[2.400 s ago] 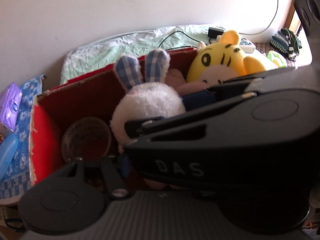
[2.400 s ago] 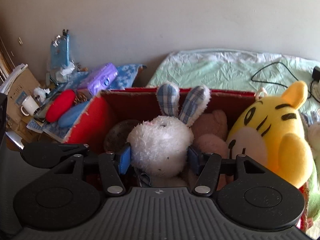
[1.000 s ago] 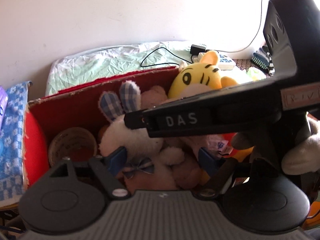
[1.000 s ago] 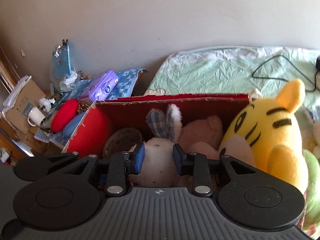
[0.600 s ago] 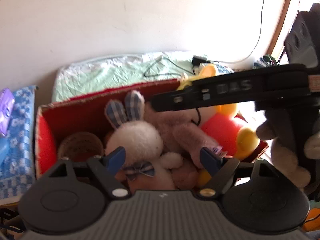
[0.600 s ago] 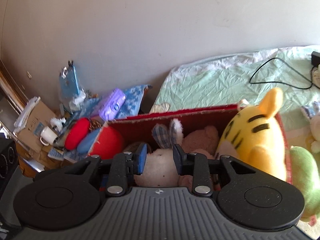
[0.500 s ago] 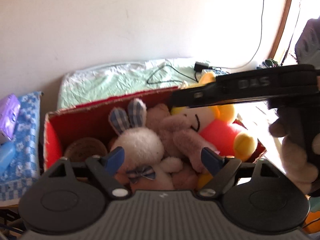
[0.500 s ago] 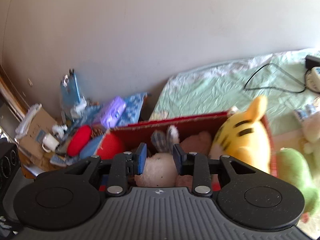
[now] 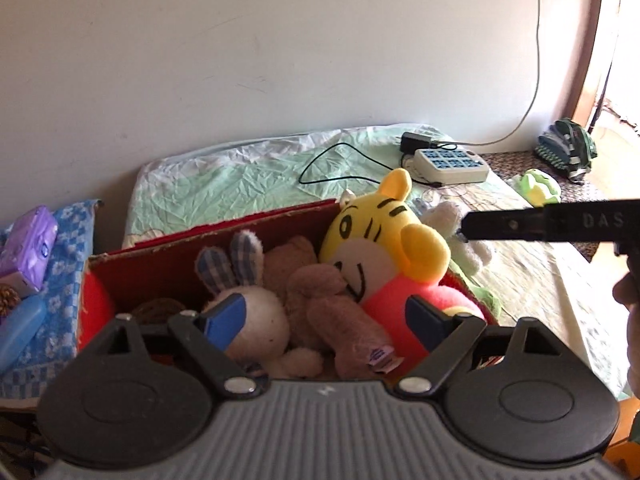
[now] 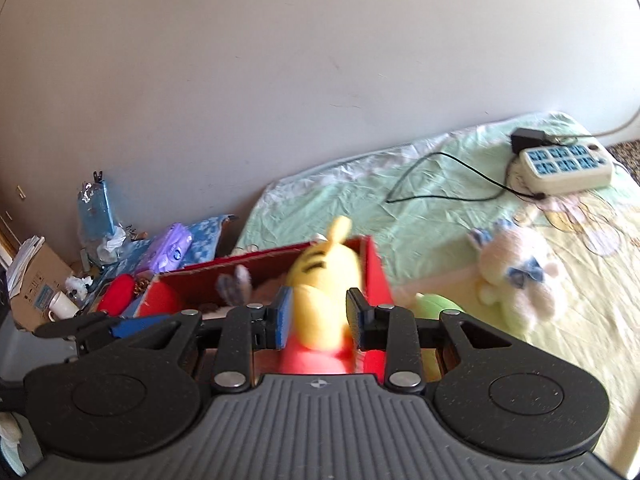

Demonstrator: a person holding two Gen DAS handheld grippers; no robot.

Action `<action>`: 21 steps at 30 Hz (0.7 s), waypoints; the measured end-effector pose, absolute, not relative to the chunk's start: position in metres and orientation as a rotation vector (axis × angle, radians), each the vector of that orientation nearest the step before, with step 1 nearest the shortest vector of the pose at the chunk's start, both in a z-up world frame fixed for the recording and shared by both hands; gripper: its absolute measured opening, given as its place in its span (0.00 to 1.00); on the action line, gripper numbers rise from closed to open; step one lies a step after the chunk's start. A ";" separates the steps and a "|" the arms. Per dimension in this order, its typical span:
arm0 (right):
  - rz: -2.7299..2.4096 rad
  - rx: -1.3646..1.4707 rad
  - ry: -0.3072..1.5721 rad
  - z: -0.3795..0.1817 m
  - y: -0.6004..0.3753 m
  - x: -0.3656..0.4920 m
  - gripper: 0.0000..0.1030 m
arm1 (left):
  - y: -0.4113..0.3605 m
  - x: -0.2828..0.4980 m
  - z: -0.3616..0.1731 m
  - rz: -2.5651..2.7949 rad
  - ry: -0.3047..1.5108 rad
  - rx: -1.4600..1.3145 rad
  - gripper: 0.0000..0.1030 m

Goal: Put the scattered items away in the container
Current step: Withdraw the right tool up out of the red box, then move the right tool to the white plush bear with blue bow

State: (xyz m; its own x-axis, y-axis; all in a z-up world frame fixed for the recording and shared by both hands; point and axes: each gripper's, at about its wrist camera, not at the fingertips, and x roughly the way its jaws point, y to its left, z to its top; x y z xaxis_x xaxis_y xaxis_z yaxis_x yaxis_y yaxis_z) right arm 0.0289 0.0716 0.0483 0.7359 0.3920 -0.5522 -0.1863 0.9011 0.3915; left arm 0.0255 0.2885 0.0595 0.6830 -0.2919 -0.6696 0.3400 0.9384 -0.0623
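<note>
One red box [image 9: 168,264], four plush toys inside, two outside

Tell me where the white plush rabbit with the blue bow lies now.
In the right wrist view, the white plush rabbit lies on the bed sheet, outside the red box, to its right, below the power strip.

box [image 9: 208,256]: rough red cardboard, frayed rim. tiger [image 9: 384,240]: smooth plush. rabbit [image 9: 256,320]: fluffy, checked cloth ears. sheet [image 9: 240,172]: creased cloth. gripper [image 9: 320,320]: matt black plastic.
</note>
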 end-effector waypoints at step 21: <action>0.428 0.314 0.763 0.034 -0.045 0.047 0.32 | 0.159 0.033 0.091 -0.134 0.734 0.090 0.87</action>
